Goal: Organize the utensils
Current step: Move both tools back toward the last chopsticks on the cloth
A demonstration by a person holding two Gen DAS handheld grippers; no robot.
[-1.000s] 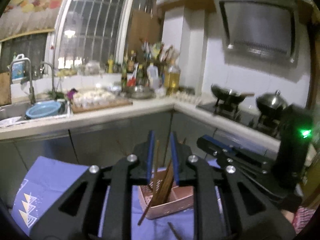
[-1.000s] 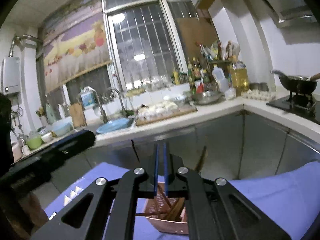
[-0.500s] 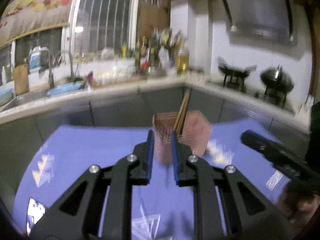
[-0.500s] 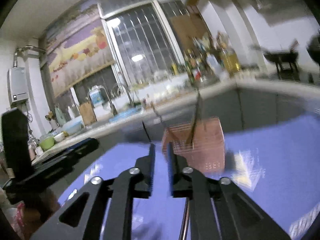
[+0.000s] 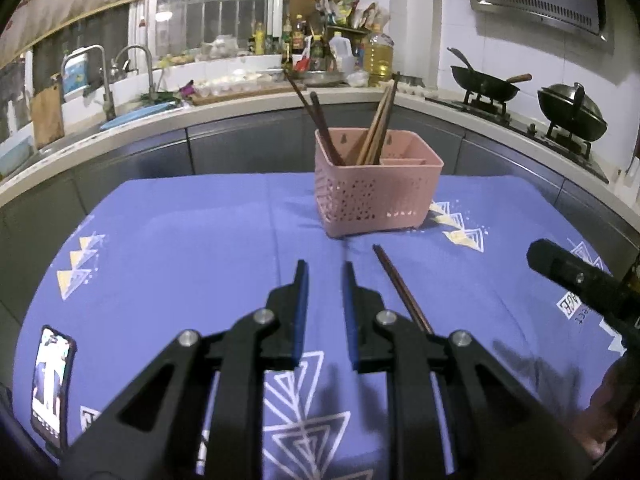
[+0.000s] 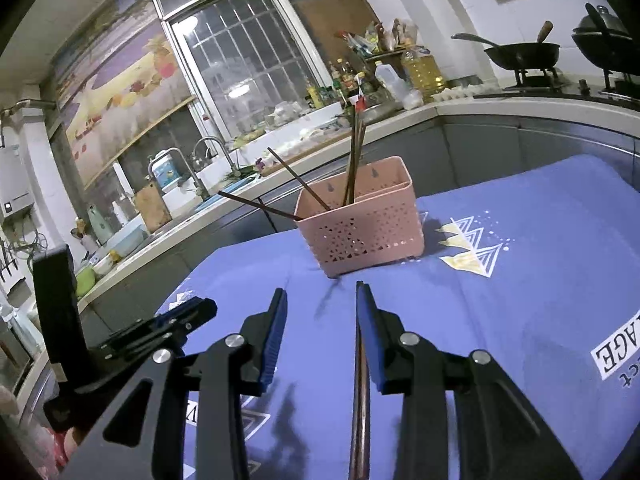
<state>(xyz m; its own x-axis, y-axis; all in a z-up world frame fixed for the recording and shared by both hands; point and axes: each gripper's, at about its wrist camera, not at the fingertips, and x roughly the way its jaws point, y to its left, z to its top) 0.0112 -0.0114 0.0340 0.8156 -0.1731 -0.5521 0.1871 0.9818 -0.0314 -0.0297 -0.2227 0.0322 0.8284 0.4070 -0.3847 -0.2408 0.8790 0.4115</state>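
1. I see a pink perforated caddy (image 5: 378,196) standing upright on the blue tablecloth (image 5: 180,248), near its far edge and about midway along it.
2. Several dark and light brown chopsticks (image 5: 374,128) stand inside it, leaning out over its rim at different angles.
3. One dark chopstick (image 5: 402,288) lies flat on the cloth, just short of the caddy, apart from it.

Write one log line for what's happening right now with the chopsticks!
left gripper: open, empty | right gripper: opening, nothing gripped | loose chopstick: flat on purple cloth | pink basket: holds chopsticks, upright
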